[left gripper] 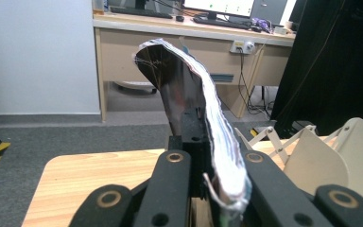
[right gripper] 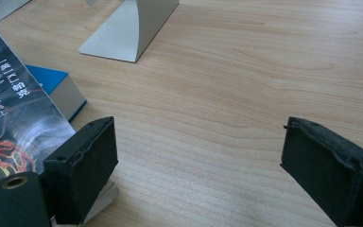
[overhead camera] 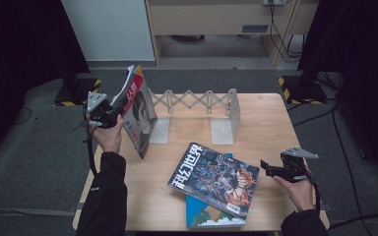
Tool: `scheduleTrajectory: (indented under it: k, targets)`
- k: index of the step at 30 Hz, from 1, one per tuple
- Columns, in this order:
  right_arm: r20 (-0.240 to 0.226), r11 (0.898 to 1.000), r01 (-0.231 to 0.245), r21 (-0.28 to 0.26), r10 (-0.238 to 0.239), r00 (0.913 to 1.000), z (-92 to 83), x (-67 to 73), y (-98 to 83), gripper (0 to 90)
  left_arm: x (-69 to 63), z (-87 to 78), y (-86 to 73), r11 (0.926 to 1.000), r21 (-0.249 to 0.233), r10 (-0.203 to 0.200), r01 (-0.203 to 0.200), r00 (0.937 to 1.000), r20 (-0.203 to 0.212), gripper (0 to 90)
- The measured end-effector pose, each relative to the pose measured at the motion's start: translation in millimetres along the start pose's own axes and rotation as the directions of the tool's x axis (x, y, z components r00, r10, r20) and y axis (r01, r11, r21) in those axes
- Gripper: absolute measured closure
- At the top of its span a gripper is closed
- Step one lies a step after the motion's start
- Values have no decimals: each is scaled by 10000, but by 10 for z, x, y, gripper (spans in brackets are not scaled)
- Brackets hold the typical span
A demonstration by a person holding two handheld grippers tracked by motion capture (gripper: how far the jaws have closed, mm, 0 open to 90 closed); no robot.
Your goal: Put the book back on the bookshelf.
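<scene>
Magazine [overhead camera: 139, 112] upright – spine vertical

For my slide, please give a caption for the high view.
Left gripper holds a magazine upright beside the bookend rack; right gripper waits open.

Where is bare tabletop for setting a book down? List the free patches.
Free: the table right of the book rack, and the strip between the rack and the dark magazine. Crowded: the front middle, where that magazine lies on a blue book; the left gripper holds a magazine at the left edge.
</scene>
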State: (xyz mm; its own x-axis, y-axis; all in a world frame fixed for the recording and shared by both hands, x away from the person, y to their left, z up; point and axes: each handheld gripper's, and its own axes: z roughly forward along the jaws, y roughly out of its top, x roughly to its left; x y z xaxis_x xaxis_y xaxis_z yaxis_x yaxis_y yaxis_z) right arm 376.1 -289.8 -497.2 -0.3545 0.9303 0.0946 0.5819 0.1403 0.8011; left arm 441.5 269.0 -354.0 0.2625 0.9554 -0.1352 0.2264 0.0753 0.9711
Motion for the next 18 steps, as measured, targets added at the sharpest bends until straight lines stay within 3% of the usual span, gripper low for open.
scheduleTrajectory:
  k: [13,18]
  targets:
    - [10,10000,-26,42,26,10000,5,-2,-3,116,-1,11,-73,9981,-603,95,-118,9992,-387,862]
    - [14,10000,36,11,-36,10000,1,2,-1,116,31,-38,-206,9968,-791,-151,121,9992,-383,859]
